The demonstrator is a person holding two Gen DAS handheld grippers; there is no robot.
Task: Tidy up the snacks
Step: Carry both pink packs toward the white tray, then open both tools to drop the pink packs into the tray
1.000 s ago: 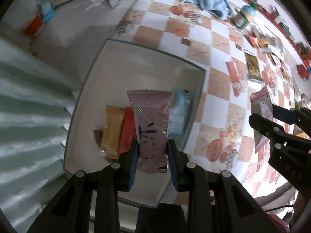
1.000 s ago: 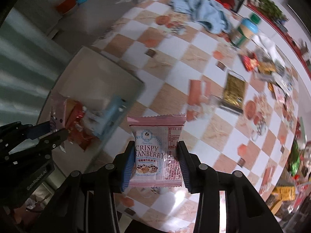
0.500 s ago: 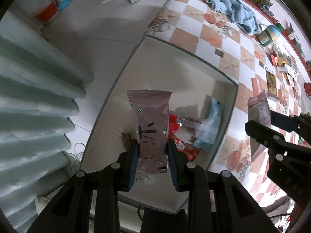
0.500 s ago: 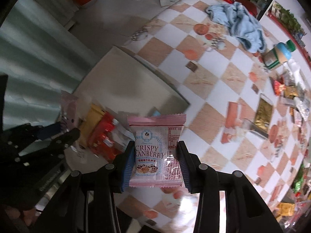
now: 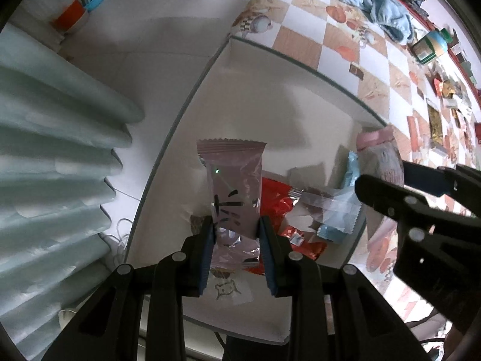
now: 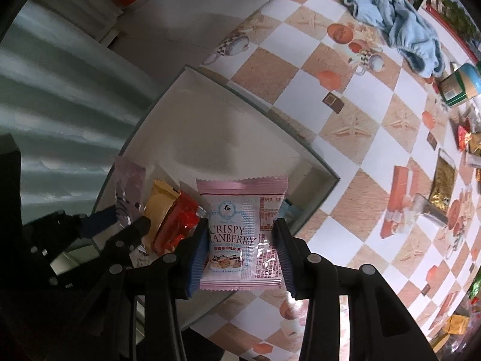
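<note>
My left gripper [image 5: 236, 240] is shut on a mauve snack packet [image 5: 233, 189] and holds it above the white box [image 5: 270, 69]. My right gripper [image 6: 242, 248] is shut on a pink "Crispy Cranberry" packet [image 6: 242, 234], held over the box's near right corner [image 6: 318, 162]. In the box lie a red packet [image 5: 278, 207], a light blue packet [image 5: 345, 204] and a yellow packet [image 6: 159, 207]. The right gripper also shows in the left wrist view [image 5: 421, 210], and the left gripper in the right wrist view [image 6: 114, 228].
The box stands at the edge of a checkered tablecloth [image 6: 354, 114]. On the table lie a blue cloth [image 6: 399, 27], a green-capped jar [image 6: 460, 87], a gold packet [image 6: 445, 180] and several more snacks at the far right. Pleated curtain [image 5: 45, 165] hangs left.
Both grippers have moved left and further over the box, each still holding its packet. The right gripper's packet is now above the box's corner.
</note>
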